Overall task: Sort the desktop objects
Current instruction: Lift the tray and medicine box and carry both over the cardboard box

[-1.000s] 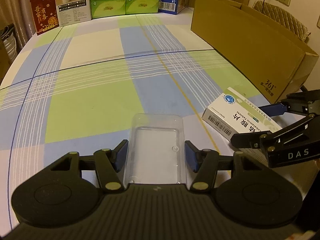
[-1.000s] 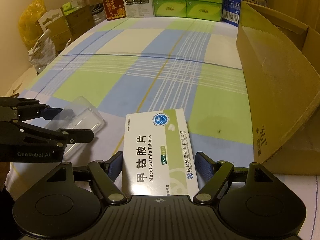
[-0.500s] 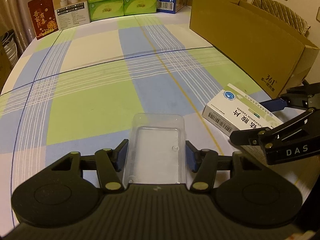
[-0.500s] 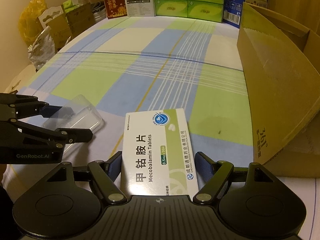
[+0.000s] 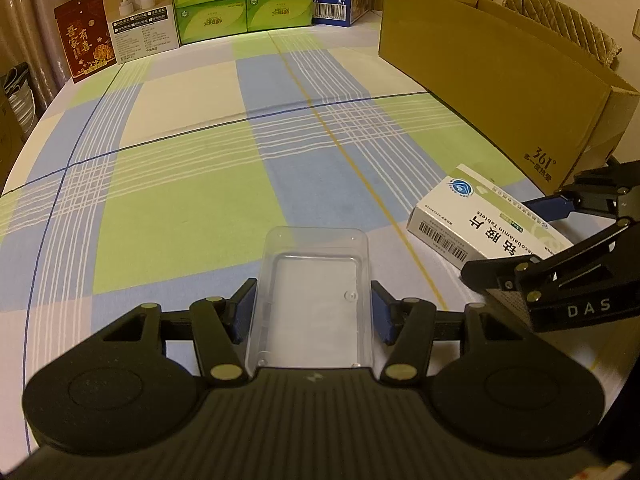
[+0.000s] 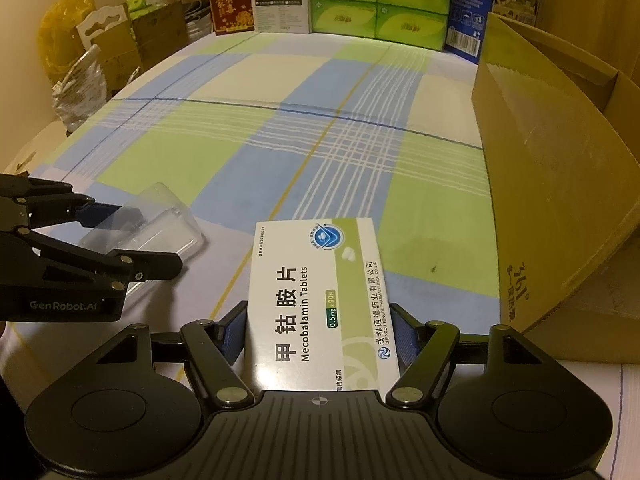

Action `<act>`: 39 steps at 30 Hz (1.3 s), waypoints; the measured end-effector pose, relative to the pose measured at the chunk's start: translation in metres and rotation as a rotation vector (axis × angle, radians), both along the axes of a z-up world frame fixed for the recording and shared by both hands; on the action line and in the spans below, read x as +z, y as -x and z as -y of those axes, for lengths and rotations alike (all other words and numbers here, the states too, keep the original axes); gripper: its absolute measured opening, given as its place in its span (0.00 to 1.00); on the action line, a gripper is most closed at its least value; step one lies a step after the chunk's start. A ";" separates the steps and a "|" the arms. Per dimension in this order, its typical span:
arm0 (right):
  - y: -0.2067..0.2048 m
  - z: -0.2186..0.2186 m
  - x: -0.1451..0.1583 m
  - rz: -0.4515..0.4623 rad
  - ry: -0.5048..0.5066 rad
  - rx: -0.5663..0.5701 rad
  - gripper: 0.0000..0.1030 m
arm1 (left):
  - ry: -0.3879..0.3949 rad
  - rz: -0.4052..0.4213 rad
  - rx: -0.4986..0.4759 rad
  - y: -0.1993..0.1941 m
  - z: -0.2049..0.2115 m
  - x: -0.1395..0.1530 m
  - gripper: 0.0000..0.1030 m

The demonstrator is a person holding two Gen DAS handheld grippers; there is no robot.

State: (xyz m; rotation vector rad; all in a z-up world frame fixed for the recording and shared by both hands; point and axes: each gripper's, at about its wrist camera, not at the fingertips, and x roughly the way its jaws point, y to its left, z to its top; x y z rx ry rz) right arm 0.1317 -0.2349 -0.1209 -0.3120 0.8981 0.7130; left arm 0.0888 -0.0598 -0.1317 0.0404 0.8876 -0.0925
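Note:
A clear plastic tray point(image 5: 314, 280) lies flat on the checked tablecloth point(image 5: 180, 200). My left gripper point(image 5: 312, 314) is shut on its two long sides. To its right lies a white and green medicine box point(image 6: 316, 280) labelled Mecobalamin Tablets, flat on the cloth. My right gripper point(image 6: 320, 338) straddles that box; its jaws are closing and the blue pads point(image 6: 234, 336) now meet the box's long edges. The right wrist view shows the left gripper point(image 6: 146, 240) and the tray point(image 6: 168, 224) at the left. In the left wrist view the medicine box point(image 5: 460, 216) sits at the right.
A large open cardboard box point(image 6: 540, 160) stands along the right side of the table, close to the medicine box. Green tissue boxes point(image 5: 244, 0), a red packet point(image 5: 84, 40) and other cartons line the far edge. Bags and cartons point(image 6: 92, 52) stand beyond the left edge.
The right gripper's jaws have narrowed from a small gap on each side until the pads meet the medicine box. The left gripper and the tray have not moved.

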 end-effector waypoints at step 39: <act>0.026 0.131 0.148 0.245 -0.178 -0.330 0.66 | 0.092 0.219 -0.037 0.028 0.109 0.136 0.50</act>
